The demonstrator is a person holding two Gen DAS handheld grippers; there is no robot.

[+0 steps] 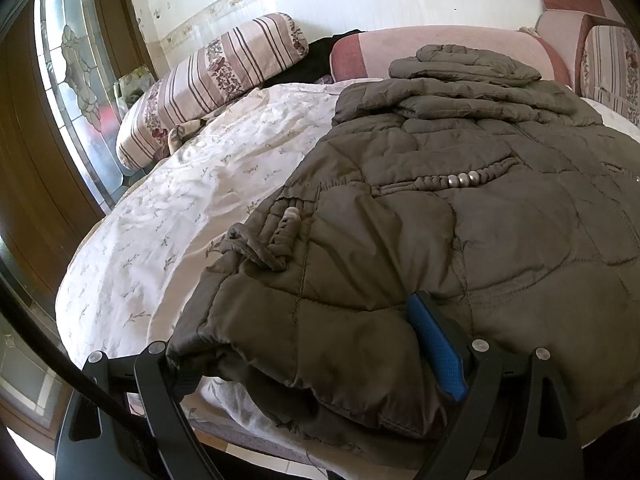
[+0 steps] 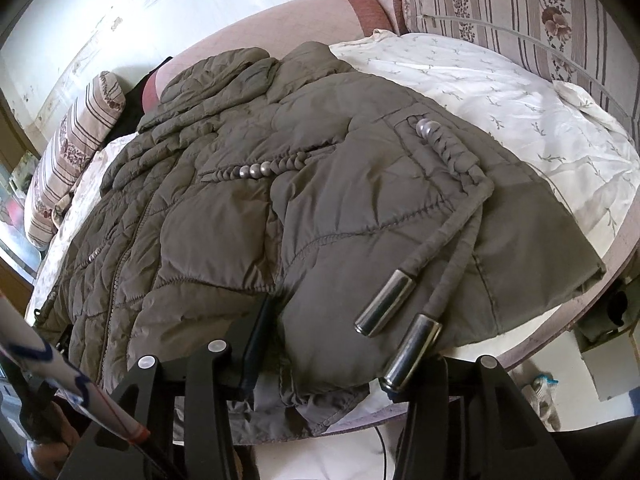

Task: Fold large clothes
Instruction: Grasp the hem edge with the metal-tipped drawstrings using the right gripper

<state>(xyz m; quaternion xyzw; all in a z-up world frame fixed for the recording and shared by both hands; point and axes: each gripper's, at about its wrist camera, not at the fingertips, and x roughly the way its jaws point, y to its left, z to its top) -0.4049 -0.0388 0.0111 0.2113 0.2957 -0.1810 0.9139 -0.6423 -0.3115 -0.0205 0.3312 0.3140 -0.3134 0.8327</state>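
A large olive-brown quilted coat (image 1: 460,208) lies spread on a bed, sleeves folded over its top near the headboard. It also shows in the right wrist view (image 2: 304,184). My left gripper (image 1: 312,360) is wide open around the coat's near hem corner; its blue-padded right finger (image 1: 436,348) rests on the fabric, the left finger is beside the bunched edge. My right gripper (image 2: 344,344) is open around the hem's other corner, its left finger (image 2: 256,328) tucked into a fold. Two drawstring cords with metal tips (image 2: 384,304) lie by its right finger.
The bed has a white floral sheet (image 1: 168,216) and a pink padded headboard (image 1: 440,48). Striped floral pillows (image 1: 216,80) lie at the far left; another stands at the right (image 2: 520,20). A glass door (image 1: 72,80) is to the left. The bed edge (image 2: 560,320) drops to the floor.
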